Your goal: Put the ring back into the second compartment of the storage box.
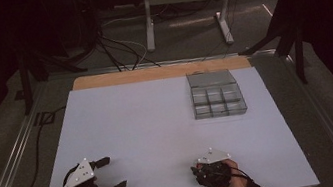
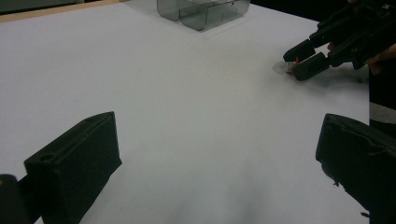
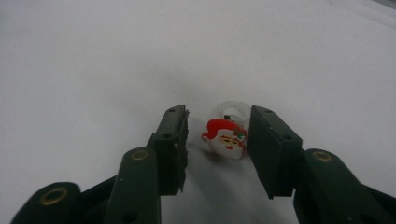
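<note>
On the white worktop (image 3: 93, 56), a tiny, light Santa ring (image 3: 226, 136) sits between the right gripper's (image 3: 217, 140) apart fingers, one touching it, so pinch its hard face sides gently; the left gripper's (image 2: 219, 154) fingers are wide apart.

White table (image 1: 149, 126), clear compartment box (image 1: 217, 100), small Santa ring (image 3: 227, 137)
</note>
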